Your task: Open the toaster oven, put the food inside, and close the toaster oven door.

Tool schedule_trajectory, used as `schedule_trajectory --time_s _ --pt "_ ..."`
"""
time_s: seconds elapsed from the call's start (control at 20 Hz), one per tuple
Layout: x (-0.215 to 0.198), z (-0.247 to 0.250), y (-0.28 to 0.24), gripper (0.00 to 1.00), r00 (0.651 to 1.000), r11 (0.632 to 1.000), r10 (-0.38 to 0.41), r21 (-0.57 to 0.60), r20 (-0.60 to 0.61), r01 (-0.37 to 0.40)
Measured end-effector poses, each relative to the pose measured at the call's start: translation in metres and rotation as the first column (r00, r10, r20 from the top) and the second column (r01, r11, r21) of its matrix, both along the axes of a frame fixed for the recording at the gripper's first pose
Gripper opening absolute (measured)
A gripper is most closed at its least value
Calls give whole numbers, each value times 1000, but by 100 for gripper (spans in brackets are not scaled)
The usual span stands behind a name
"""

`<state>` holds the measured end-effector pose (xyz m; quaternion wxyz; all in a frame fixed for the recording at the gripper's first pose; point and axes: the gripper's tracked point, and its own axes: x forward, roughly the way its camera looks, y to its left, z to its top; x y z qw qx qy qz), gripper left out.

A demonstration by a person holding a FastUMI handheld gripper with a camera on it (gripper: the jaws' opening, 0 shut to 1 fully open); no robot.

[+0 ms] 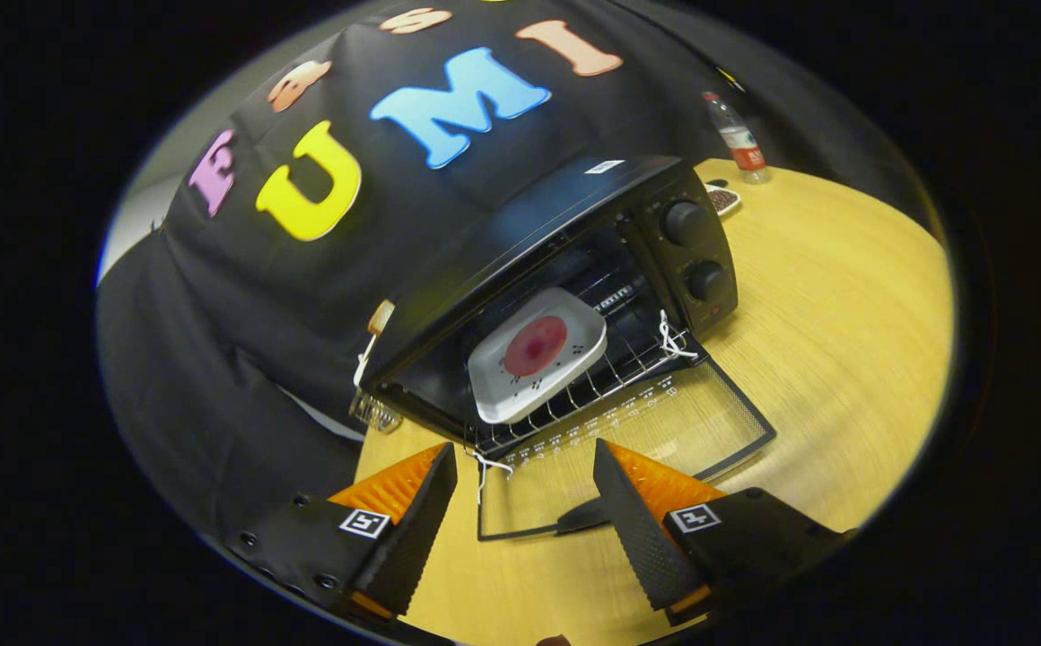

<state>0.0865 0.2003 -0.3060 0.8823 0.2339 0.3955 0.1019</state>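
A boxy black oven [565, 260] sat on a yellow wood-grain table [844, 359], its glass door [637, 440] dropped flat toward the gripper [525, 502]. On the wire rack [610, 368] inside lay a square white plate [534, 354] holding a round red food [536, 345]. The ribbed fingers were apart, empty, just near of the door. Right, two round knobs [686, 222] faced forward. Far right stood a clear plastic bottle [736, 139].
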Motion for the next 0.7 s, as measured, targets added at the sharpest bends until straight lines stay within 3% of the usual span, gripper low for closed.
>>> schedule_trajectory --time_s 0.15,0.3,0.45,0.7 --pt "-26 -13 -1 98 990 978 140 -160 8 -137" --pt "-48 -32 -4 98 974 939 221 -260 -48 -226" --pt "-63 -51 -11 99 961 906 249 -323 -117 -274" --pt "-73 -79 -19 99 939 886 236 -340 -251 -314"
